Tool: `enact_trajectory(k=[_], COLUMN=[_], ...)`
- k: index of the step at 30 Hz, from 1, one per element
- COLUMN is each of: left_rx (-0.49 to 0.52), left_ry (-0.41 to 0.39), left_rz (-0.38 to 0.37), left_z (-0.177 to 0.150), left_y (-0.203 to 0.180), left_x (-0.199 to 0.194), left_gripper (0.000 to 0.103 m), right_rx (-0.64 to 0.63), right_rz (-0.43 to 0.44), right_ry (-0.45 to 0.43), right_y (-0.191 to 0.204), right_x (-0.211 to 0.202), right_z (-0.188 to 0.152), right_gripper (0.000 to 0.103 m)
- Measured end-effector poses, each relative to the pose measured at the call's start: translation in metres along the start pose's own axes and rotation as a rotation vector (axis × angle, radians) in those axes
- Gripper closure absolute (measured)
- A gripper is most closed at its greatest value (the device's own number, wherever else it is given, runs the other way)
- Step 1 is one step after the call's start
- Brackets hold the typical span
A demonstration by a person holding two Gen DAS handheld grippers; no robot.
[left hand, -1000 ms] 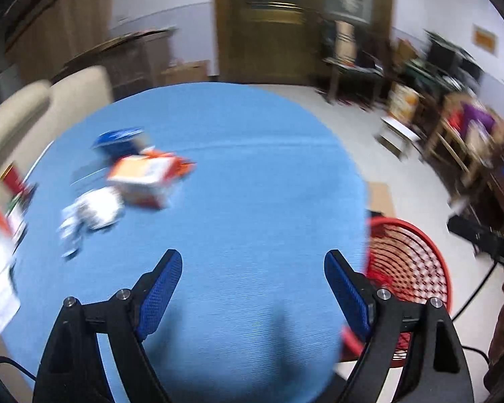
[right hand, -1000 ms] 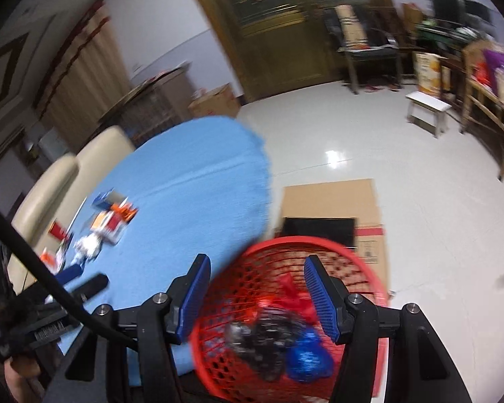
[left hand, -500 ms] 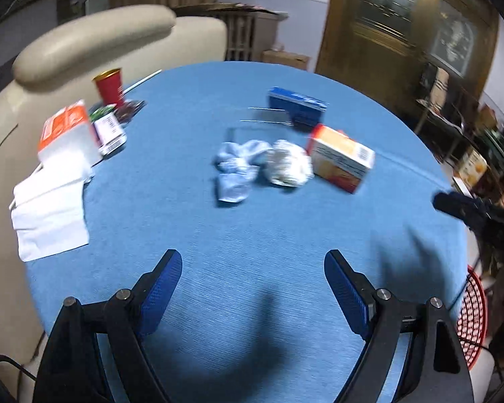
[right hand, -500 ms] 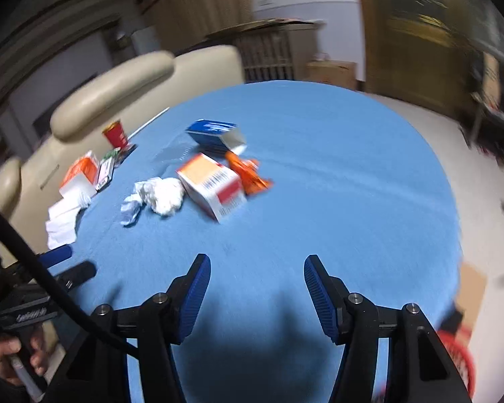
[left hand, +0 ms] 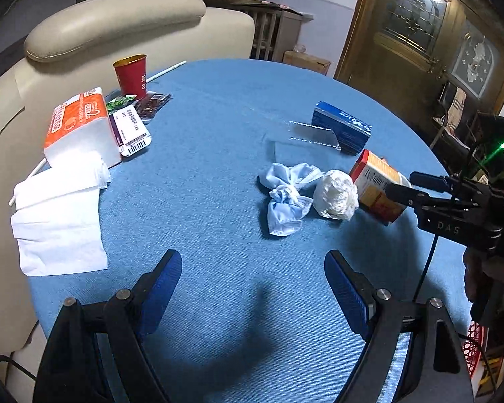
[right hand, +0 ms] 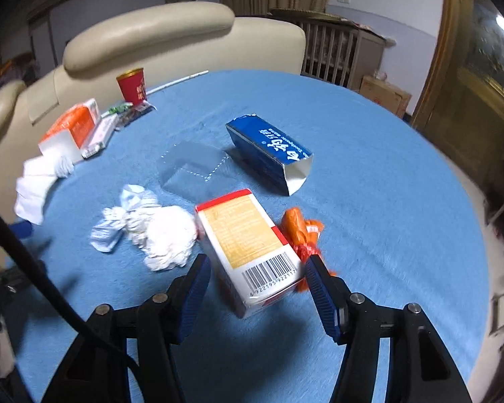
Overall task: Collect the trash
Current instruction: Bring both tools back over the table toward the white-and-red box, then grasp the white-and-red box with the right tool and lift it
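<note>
Orange-and-white carton (right hand: pixel 248 248) lies on its side, barcode end pointing at the right gripper (right hand: pixel 257 285) and sitting between its jaws. Jaws spread wider than the box, pads not touching it; looks lined up for a grab across the narrow width, not yet gripping. Crumpled orange wrapper (right hand: pixel 300 231) touches the carton's right side, just ahead of the right finger, so a close could snag it too. White paper wad (right hand: pixel 166 235) and crumpled blue-white mask (right hand: pixel 117 221) sit just left of the carton. Open blue carton (right hand: pixel 268 154) lies farther ahead, with a clear plastic lid (right hand: pixel 193 168) to its left.

Left gripper (left hand: pixel 252 288) is spread wide, nothing between its fingers, hanging over bare cloth short of the mask and wad; probably waiting for its own pick.

Far left of both grippers: tissue pack (left hand: pixel 80 127), loose tissues (left hand: pixel 57 221), red cup (left hand: pixel 131 75), likely not trash.

Surface is a round table with blue cloth (left hand: pixel 218 302). Beige sofa (left hand: pixel 117 16) behind it, wooden door (left hand: pixel 416 40) to the right, red basket (left hand: pixel 473 339) low at the table's right edge, likely the bin.
</note>
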State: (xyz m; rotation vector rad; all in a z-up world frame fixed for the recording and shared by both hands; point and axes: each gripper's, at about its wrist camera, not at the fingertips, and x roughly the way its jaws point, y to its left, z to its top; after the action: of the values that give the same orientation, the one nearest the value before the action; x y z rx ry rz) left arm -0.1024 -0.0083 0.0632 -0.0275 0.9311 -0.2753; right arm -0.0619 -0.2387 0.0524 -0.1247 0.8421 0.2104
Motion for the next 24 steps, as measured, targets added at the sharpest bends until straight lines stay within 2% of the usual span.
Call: enact_trajectory(k=[7,10,12,13,19,24], left_rx=[-0.022,-0.056,-0.068,-0.073,-0.086,-0.04], left_ry=[-0.011,-0.007,-0.008,-0.006,-0.008,0.016], left_rz=[0.035,0.031,0.034,0.035,0.012,-0.019], left_z=[-0.002,-0.002,-0.003,-0.002,0.001,0.016], left_y=[0.011,0.022,0.026,0.028,0.027,0.006], left_x=[-0.009,-0.009,-0.009,-0.009,-0.004,0.018], left_gripper=[0.016,0.016,0.016,0.016,0.016,0.016], right_rx=[-0.061,-0.093,-0.096,-0.094,-0.05,0.073], right_rz=[0.025,0.045,0.072,0.076,0.082,0.088], right_ry=[0.009,0.051,0.085,0.086,0.087,0.065], right_y=[0.001,0.009,0.016,0.019,0.03,0.022], right_x=[0.01,0.024,0.03,0.029,0.012,-0.015], right_z=[0.012,0.012,0.01,0.008,-0.005,-0.035], right_gripper=[0.04,0.04,0.043,0.054,0.054,0.054])
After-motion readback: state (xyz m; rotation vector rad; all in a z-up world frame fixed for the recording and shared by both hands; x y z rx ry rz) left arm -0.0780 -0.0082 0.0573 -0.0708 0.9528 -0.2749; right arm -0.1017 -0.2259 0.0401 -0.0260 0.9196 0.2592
